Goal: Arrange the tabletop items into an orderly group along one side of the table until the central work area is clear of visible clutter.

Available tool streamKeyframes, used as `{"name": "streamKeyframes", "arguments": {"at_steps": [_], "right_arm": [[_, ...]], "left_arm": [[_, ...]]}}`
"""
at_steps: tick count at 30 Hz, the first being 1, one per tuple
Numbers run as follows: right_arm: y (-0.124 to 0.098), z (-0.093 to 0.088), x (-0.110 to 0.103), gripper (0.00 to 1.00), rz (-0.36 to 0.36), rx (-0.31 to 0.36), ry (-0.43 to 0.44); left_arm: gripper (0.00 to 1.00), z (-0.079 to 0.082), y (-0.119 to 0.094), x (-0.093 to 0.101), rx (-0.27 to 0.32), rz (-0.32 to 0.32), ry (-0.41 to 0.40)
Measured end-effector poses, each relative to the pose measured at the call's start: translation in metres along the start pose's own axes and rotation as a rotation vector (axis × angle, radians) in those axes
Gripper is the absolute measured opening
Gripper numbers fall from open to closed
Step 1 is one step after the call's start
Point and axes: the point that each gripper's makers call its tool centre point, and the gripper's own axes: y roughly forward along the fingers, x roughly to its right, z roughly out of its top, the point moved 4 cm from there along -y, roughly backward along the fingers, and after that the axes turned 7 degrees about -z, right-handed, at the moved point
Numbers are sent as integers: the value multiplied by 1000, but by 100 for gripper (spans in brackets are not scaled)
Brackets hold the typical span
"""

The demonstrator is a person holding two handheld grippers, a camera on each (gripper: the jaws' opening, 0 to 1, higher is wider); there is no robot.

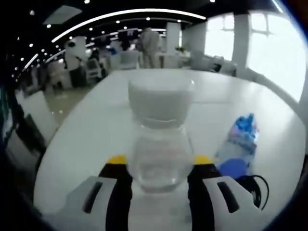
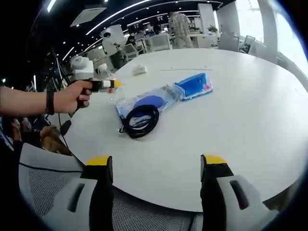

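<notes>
A clear container with a wide white top stands upright between my left gripper's yellow-tipped jaws, which press on its sides. In the right gripper view a person's hand holds that left gripper at the table's far left edge. A blue packet, a clear bag with a blue item and a coiled black cable lie together on the white round table. My right gripper is open at the near edge, holding nothing. The packet and cable lie right of the container.
A small white object rests near the table's far edge. A grey mesh chair back sits below my right gripper. People, chairs and other tables stand in the room behind.
</notes>
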Motion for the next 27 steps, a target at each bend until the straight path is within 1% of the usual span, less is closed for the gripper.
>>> {"name": "streamKeyframes", "arguments": {"at_steps": [5, 13, 18, 22, 25, 27], "right_arm": [[0, 0, 0, 74, 0, -3, -1], [1, -1, 1, 74, -2, -9, -3], [1, -2, 1, 74, -6, -14, -8], [1, -3, 0, 74, -5, -19, -17], [2, -3, 0, 74, -7, -21, -17], [2, -3, 0, 74, -8, -22, -17]], "left_arm": [[41, 3, 1, -19, -15, 12, 17], [40, 6, -1, -57, -34, 58, 13], [40, 9, 0, -76, -49, 80, 2], [40, 10, 1, -86, -50, 79, 4], [40, 11, 2, -89, -55, 66, 6], [40, 10, 3, -91, -59, 71, 9]]}}
